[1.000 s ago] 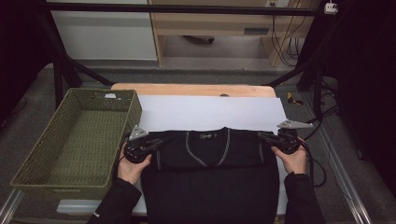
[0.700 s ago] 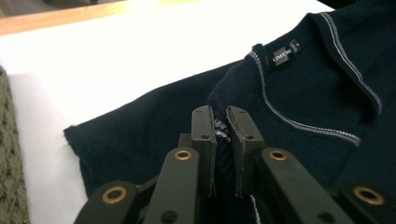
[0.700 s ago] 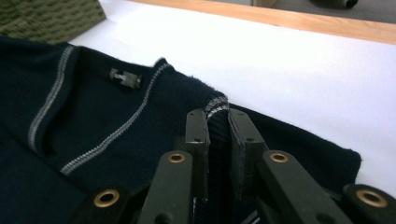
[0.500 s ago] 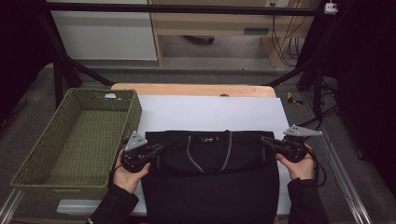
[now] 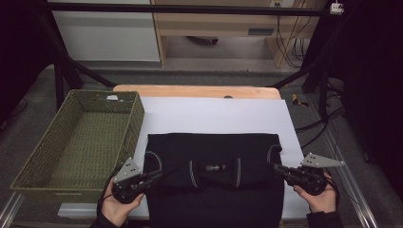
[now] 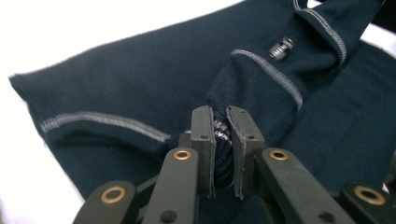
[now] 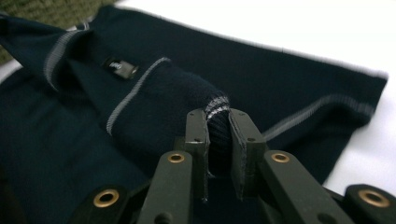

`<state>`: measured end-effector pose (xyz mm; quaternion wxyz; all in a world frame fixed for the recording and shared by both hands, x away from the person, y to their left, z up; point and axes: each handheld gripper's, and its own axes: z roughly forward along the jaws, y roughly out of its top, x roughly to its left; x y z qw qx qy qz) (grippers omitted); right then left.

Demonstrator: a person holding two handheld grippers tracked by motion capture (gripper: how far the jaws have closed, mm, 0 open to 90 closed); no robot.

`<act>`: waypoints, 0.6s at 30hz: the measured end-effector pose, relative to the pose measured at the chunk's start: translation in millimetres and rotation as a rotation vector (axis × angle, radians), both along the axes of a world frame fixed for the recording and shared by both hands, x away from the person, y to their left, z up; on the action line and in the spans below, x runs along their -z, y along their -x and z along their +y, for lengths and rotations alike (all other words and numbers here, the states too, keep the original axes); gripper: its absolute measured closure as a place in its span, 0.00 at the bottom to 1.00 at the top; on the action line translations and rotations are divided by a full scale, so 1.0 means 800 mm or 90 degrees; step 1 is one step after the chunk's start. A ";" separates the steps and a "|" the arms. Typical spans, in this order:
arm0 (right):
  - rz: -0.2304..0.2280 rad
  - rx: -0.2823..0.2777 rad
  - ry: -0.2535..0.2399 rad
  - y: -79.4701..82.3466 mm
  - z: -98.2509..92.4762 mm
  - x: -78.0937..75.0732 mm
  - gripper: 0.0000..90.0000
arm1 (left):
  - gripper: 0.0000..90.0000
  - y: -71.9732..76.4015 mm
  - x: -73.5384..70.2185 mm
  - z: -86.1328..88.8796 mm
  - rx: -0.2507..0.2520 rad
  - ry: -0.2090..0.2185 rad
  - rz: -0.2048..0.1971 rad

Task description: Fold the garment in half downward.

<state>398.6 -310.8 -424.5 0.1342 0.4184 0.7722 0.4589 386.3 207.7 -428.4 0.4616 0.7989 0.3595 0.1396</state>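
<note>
High view: seen lying across the lower middle of the frame, a dark garment [image 5: 211, 166] with pale stitched lines, spread on a white sheet [image 5: 214, 114] over the table [image 5: 195, 91]. Folded over toward the bottom of the frame, so that a doubled band ran from left to right, with a small label near its centre. Left gripper [image 5: 154, 176] at the lower left, held in a hand [image 5: 116, 206], jaws pointing right and meeting the garment's left edge. Right gripper [image 5: 277, 168] at the lower right, held in the other hand [image 5: 321, 197], jaws pointing left and meeting the garment's right edge. Green woven basket [image 5: 78, 142] at the left of the frame, just beside the sheet and garment.

Left gripper view: jaws rose from the bottom centre, drawn narrow and clamped on a bunched fold of the garment [image 6: 261, 93], a strip of pale stitching pinched between the pads. Cloth stretched away to the upper right, label near the top right, white sheet along the upper left.

Right gripper view: jaws at the bottom centre, likewise narrow and clamped on a gathered fold of the garment [image 7: 154, 93], pale stitching showing just above the pads. Label at the upper left, a sliver of the basket [image 7: 56, 9] in the top left corner, white sheet at the upper right.
</note>
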 end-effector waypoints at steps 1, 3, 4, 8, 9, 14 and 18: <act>0.010 0.000 0.000 0.002 -0.001 0.006 0.88 | 0.90 0.003 0.004 0.000 0.002 -0.006 0.004; 0.022 0.003 -0.001 0.004 -0.001 0.011 0.88 | 0.90 0.007 0.011 -0.001 0.004 -0.018 0.015; 0.044 0.006 0.003 0.007 -0.002 0.022 0.88 | 0.89 0.009 0.015 -0.001 0.004 -0.022 0.021; 0.080 0.017 0.025 0.011 -0.001 0.037 0.87 | 0.85 0.014 0.028 -0.001 0.005 -0.033 0.048; 0.105 0.022 0.038 0.013 0.000 0.047 0.85 | 0.82 0.013 0.030 -0.002 0.004 -0.036 0.057; 0.103 0.035 0.034 0.013 0.003 0.045 0.63 | 0.58 -0.001 0.036 -0.011 -0.010 -0.024 0.065; 0.065 0.033 0.030 0.001 0.016 0.034 0.48 | 0.54 -0.019 0.035 -0.024 0.000 -0.020 0.066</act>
